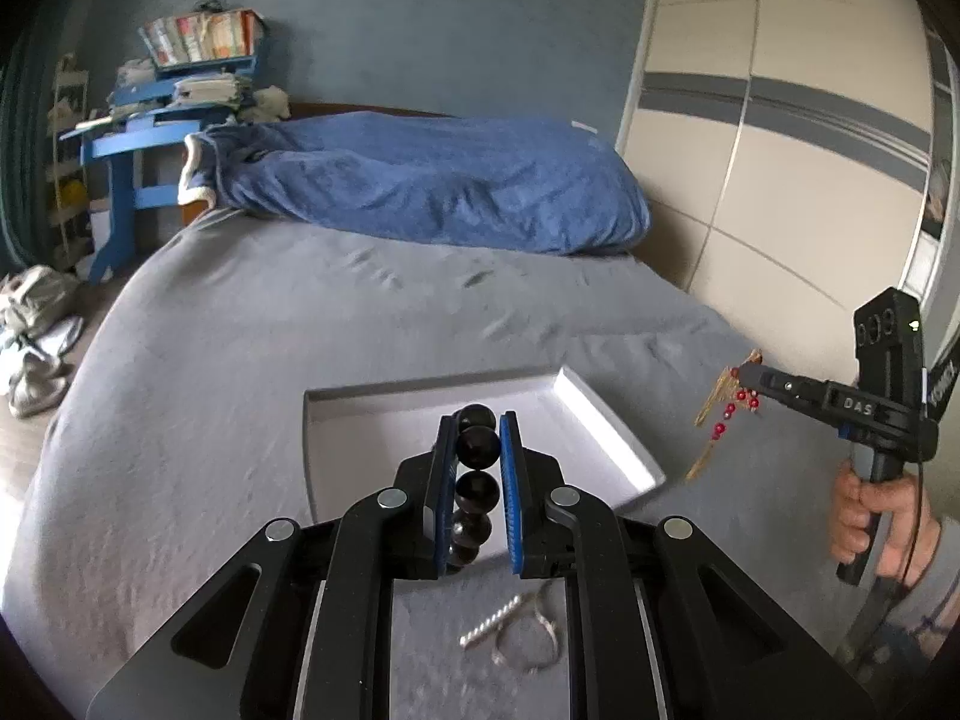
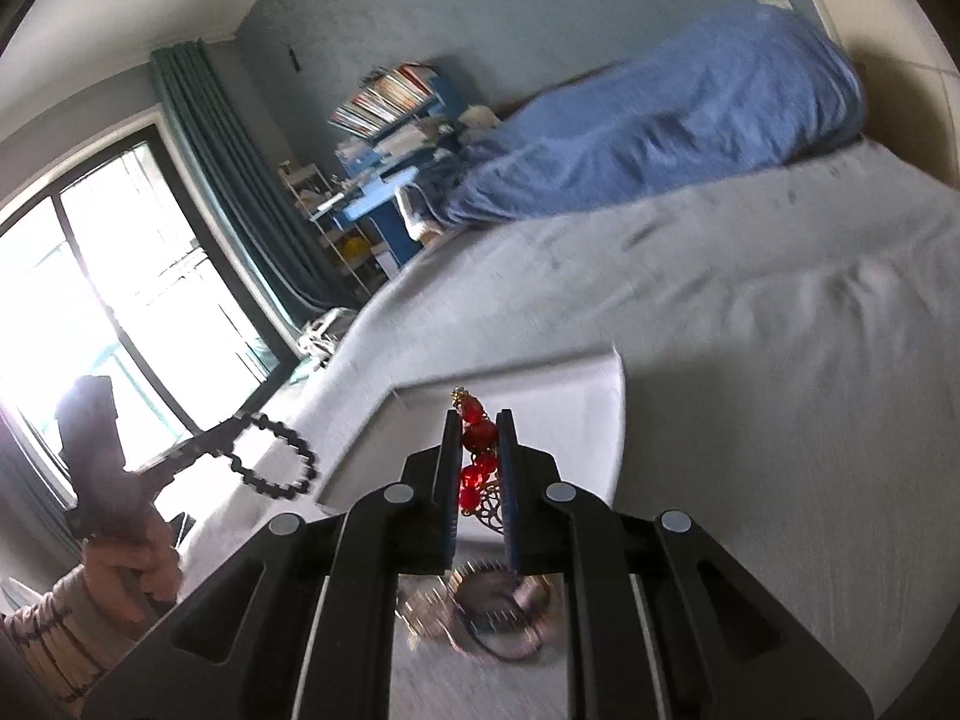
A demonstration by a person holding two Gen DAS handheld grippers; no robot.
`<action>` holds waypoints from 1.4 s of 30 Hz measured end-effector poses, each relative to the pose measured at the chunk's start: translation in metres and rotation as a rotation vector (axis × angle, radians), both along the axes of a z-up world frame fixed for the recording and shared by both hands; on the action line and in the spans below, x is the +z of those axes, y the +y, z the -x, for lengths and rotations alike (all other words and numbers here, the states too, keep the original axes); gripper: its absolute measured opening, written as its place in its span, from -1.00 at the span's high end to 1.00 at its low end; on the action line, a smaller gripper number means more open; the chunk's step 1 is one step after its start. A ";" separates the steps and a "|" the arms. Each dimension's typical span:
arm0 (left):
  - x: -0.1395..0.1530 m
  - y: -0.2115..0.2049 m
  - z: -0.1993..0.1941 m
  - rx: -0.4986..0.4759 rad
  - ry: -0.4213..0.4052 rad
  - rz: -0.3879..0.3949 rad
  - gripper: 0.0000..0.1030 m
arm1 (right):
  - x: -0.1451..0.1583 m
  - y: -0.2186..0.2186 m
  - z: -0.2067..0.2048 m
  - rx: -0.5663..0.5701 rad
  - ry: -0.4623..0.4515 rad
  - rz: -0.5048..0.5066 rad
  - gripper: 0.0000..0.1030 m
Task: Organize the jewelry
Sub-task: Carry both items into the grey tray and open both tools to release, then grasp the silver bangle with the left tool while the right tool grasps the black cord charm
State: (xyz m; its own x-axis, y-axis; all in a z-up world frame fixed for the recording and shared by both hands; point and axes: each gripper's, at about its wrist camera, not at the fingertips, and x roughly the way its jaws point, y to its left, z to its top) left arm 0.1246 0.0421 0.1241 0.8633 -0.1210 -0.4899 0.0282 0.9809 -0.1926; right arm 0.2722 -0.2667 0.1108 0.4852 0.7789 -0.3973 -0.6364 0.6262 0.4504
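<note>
My left gripper (image 1: 478, 420) is shut on a black bead bracelet (image 1: 477, 447) and holds it above the near edge of a white tray (image 1: 606, 426) that lies on the grey bed. From the right wrist view the same bracelet (image 2: 282, 456) dangles as a loop from the left gripper (image 2: 237, 429). My right gripper (image 2: 478, 417) is shut on a red-bead and gold filigree piece (image 2: 478, 456), above the white tray (image 2: 576, 396). In the left wrist view that piece (image 1: 729, 405) hangs from the right gripper (image 1: 744, 378), right of the tray.
More jewelry lies on the grey sheet near me: a silver twisted bar and thin chain (image 1: 510, 630), and a heap of gold and dark pieces (image 2: 486, 612). A blue blanket (image 1: 420, 180) lies at the bed's far end, a wardrobe (image 1: 780, 120) to the right.
</note>
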 end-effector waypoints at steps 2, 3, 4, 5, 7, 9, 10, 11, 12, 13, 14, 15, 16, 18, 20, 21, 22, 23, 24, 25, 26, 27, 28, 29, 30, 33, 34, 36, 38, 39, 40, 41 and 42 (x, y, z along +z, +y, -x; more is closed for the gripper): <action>-0.002 0.002 -0.006 0.017 -0.004 0.019 0.71 | 0.005 0.011 -0.003 0.013 -0.008 0.003 0.78; -0.004 0.003 -0.011 0.028 -0.003 0.028 0.71 | 0.004 0.017 -0.005 0.016 -0.007 0.009 0.78; -0.007 0.004 -0.016 0.037 0.002 0.033 0.71 | 0.003 0.025 -0.009 0.019 0.000 0.019 0.78; -0.012 0.004 -0.023 0.044 0.010 0.036 0.71 | -0.001 0.031 -0.012 0.019 0.010 0.029 0.78; -0.021 0.005 -0.033 0.051 0.028 0.033 0.71 | -0.012 0.043 -0.018 0.017 0.035 0.056 0.78; -0.031 0.005 -0.043 0.056 0.054 0.017 0.71 | -0.025 0.054 -0.023 0.010 0.060 0.097 0.78; -0.038 0.005 -0.048 0.057 0.070 0.008 0.71 | -0.034 0.059 -0.026 0.003 0.076 0.124 0.78; -0.045 0.005 -0.053 0.060 0.089 -0.007 0.71 | -0.043 0.064 -0.029 -0.005 0.094 0.152 0.78; -0.051 0.006 -0.056 0.061 0.103 -0.018 0.71 | -0.052 0.067 -0.031 -0.013 0.108 0.180 0.78; -0.057 0.006 -0.059 0.063 0.122 -0.029 0.71 | -0.058 0.070 -0.031 -0.019 0.117 0.201 0.78; -0.064 0.007 -0.062 0.065 0.143 -0.038 0.71 | -0.065 0.072 -0.033 -0.025 0.127 0.222 0.78; -0.070 0.008 -0.064 0.067 0.155 -0.044 0.71 | -0.073 0.075 -0.033 -0.031 0.137 0.247 0.78; -0.075 0.009 -0.066 0.068 0.169 -0.050 0.71 | -0.077 0.076 -0.032 -0.032 0.140 0.262 0.78; -0.084 0.009 -0.068 0.073 0.189 -0.063 0.71 | -0.087 0.083 -0.030 -0.031 0.137 0.310 0.78; -0.091 0.009 -0.068 0.080 0.208 -0.073 0.71 | -0.095 0.086 -0.029 -0.028 0.139 0.346 0.78; -0.093 0.009 -0.067 0.086 0.212 -0.078 0.67 | -0.099 0.088 -0.028 -0.027 0.137 0.365 0.78; -0.095 0.009 -0.066 0.091 0.213 -0.079 0.63 | -0.101 0.087 -0.026 -0.024 0.135 0.368 0.78; -0.096 0.009 -0.064 0.095 0.210 -0.076 0.47 | -0.103 0.088 -0.025 -0.018 0.134 0.374 0.77; -0.097 0.009 -0.062 0.101 0.207 -0.077 0.25 | -0.104 0.089 -0.024 -0.017 0.132 0.385 0.76; -0.099 0.008 -0.059 0.103 0.204 -0.080 0.14 | -0.105 0.089 -0.023 -0.015 0.131 0.390 0.73; -0.099 0.007 -0.057 0.101 0.200 -0.083 -0.05 | -0.106 0.089 -0.023 -0.013 0.129 0.396 0.62; -0.099 0.006 -0.054 0.100 0.196 -0.092 -0.22 | -0.106 0.089 -0.021 -0.014 0.122 0.402 0.52; -0.099 0.003 -0.051 0.099 0.191 -0.102 -0.30 | -0.106 0.089 -0.020 -0.014 0.118 0.404 0.29; -0.099 0.001 -0.048 0.096 0.182 -0.110 -0.40 | -0.105 0.087 -0.018 -0.016 0.111 0.402 0.06; -0.098 -0.002 -0.046 0.094 0.175 -0.116 -0.47 | -0.103 0.085 -0.015 -0.019 0.099 0.393 -0.04; -0.096 -0.009 -0.034 0.085 0.149 -0.131 -0.55 | -0.099 0.080 -0.007 -0.028 0.076 0.385 -0.15; -0.095 -0.012 -0.029 0.081 0.138 -0.135 -0.56 | -0.098 0.077 -0.004 -0.030 0.067 0.376 -0.16; -0.093 -0.016 -0.019 0.082 0.114 -0.143 -0.64 | -0.096 0.070 0.005 -0.040 0.046 0.366 -0.20; -0.092 -0.021 -0.008 0.078 0.092 -0.148 -0.67 | -0.094 0.064 0.016 -0.045 0.022 0.351 -0.24; -0.092 -0.023 -0.002 0.078 0.081 -0.149 -0.69 | -0.094 0.060 0.021 -0.052 0.010 0.347 -0.25; -0.093 -0.026 0.004 0.074 0.074 -0.151 -0.70 | -0.093 0.057 0.025 -0.055 0.004 0.342 -0.27; -0.093 -0.028 0.008 0.069 0.072 -0.152 -0.70 | -0.094 0.053 0.032 -0.056 -0.003 0.336 -0.31; -0.096 -0.031 0.014 0.067 0.070 -0.157 -0.70 | -0.094 0.052 0.036 -0.058 -0.007 0.334 -0.33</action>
State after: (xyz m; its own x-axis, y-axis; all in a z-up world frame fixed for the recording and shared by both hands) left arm 0.1104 0.0114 0.0284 0.8300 0.0179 -0.5575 -0.0460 0.9983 -0.0365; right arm 0.2359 -0.2149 0.0166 0.5289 0.5768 -0.6225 -0.5974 0.7741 0.2095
